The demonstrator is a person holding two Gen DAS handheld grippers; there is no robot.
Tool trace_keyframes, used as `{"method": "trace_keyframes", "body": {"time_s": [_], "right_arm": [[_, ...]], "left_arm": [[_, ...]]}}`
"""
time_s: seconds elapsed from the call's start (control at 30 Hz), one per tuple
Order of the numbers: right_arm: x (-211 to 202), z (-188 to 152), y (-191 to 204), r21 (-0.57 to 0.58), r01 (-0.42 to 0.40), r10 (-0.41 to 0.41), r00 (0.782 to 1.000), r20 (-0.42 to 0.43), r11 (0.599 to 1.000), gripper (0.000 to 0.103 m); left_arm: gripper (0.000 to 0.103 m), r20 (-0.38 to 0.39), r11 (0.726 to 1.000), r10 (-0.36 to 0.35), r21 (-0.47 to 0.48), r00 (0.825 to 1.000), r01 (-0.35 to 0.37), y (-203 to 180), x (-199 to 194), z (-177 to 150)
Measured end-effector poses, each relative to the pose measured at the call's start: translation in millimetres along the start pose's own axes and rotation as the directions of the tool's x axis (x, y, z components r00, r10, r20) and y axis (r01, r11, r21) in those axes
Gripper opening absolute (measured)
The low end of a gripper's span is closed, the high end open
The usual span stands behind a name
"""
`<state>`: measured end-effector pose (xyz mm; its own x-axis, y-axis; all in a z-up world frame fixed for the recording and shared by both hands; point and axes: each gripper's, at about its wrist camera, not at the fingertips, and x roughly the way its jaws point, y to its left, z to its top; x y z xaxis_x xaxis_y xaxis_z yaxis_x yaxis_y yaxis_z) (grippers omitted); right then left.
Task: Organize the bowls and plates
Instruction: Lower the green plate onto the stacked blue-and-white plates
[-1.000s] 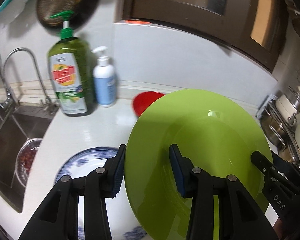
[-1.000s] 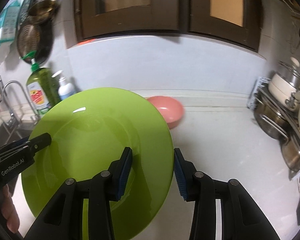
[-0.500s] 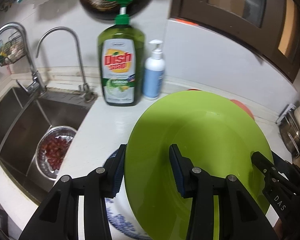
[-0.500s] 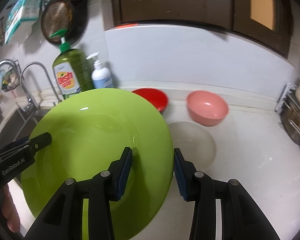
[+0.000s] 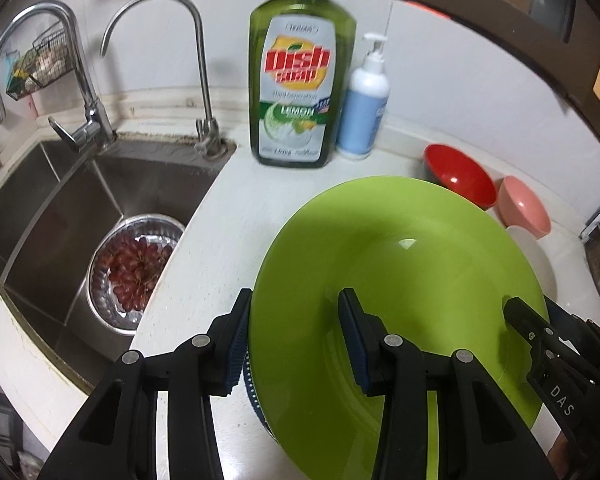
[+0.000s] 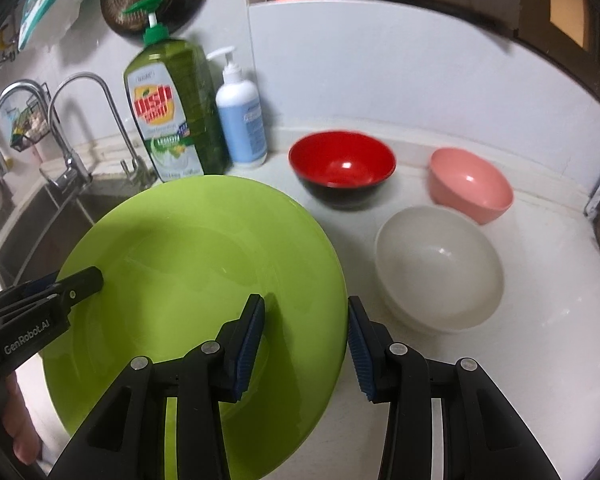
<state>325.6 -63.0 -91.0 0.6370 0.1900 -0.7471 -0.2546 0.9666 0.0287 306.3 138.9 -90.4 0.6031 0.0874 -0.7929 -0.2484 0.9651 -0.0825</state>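
L gripper (image 5: 296,340) pinching left rim of green plate (image 5: 400,280); R gripper (image 6: 306,346) pinching opposite rim, one finger over plate, one under. Plate held between both, above counter (image 5: 220,240), face up, tilted. Round, no long axis. Blue-patterned edge peeks from under plate near L fingers, prob another plate. Plate hides part of counter. Beyond: white bowl (image 6: 440,268), then red bowl (image 6: 342,166), pink bowl (image 6: 470,184). Far back: dish soap (image 5: 302,76), pump bottle (image 5: 362,108). Left: sink (image 5: 52,208) w/ bowl of grapes (image 5: 134,268).
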Motion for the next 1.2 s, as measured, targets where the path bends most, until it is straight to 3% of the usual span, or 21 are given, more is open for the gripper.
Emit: {"method": "trace_keyframes", "body": {"time_s": [0.53, 1.03, 1.2], "right_arm": [[47, -19, 9, 0.009, 0.005, -0.004, 0.992, -0.127, 1.0, 0.042], [58, -21, 13, -0.018, 0.029, -0.032, 0.983, -0.179, 0.999, 0.042], [58, -20, 13, -0.022, 0.02, -0.023, 0.984, -0.178, 1.0, 0.043]], "left_arm": [[0.042, -0.116, 1.0, 0.027, -0.003, 0.993, -0.028, 12, 45, -20], [0.043, -0.129, 0.999, 0.045, 0.031, 0.991, -0.041, 9, 54, -23], [0.048, -0.133, 0.998, 0.048, 0.045, 0.99, -0.042, 8, 55, -23]]}}
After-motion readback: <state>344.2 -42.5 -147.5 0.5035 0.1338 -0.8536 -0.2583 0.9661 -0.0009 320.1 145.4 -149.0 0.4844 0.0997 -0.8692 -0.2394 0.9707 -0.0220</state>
